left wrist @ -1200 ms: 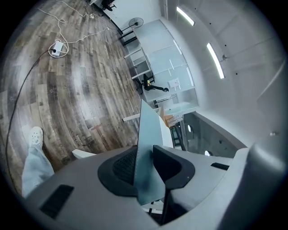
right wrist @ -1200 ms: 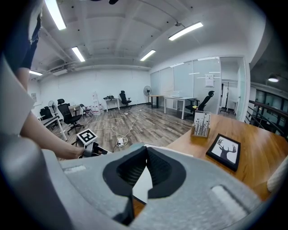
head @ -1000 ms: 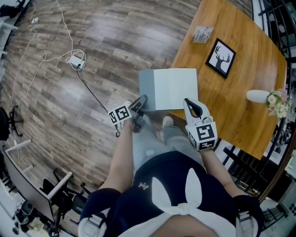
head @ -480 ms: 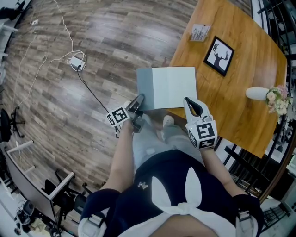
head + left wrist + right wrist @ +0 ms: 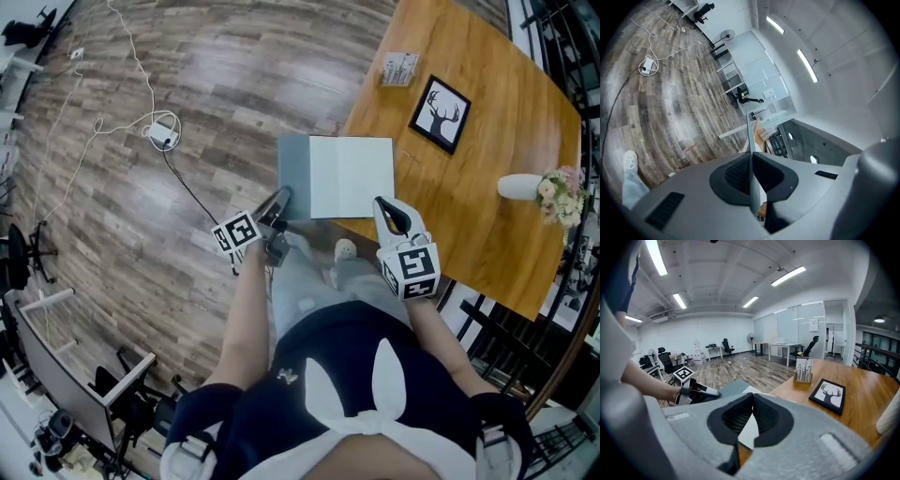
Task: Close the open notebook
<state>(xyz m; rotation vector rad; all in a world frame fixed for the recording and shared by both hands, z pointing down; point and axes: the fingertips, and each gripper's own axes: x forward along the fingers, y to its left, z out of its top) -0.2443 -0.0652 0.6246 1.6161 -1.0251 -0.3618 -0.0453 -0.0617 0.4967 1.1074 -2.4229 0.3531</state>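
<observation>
The open notebook [image 5: 352,178] lies at the wooden table's near edge, white page up, with its grey cover [image 5: 292,173] jutting past the edge over the floor. My left gripper [image 5: 284,195] is at that cover's near left corner. In the left gripper view the cover shows edge-on as a thin sheet [image 5: 749,140] between the jaws of my left gripper [image 5: 751,157], which have just been closing and now pinch it. My right gripper [image 5: 382,204] is shut over the notebook's near right corner; in the right gripper view the white page [image 5: 749,431] shows behind its [image 5: 752,401] meeting tips.
On the table [image 5: 487,187] stand a framed deer picture [image 5: 439,114], a small card holder [image 5: 398,67] and a white vase with flowers [image 5: 534,187]. A power strip with cable [image 5: 161,134] lies on the wood floor at left. The person's shoe [image 5: 345,249] is below the notebook.
My left gripper has closed on the cover's corner and risen a little, shifting slightly left in the head view. My right gripper has stayed put.
</observation>
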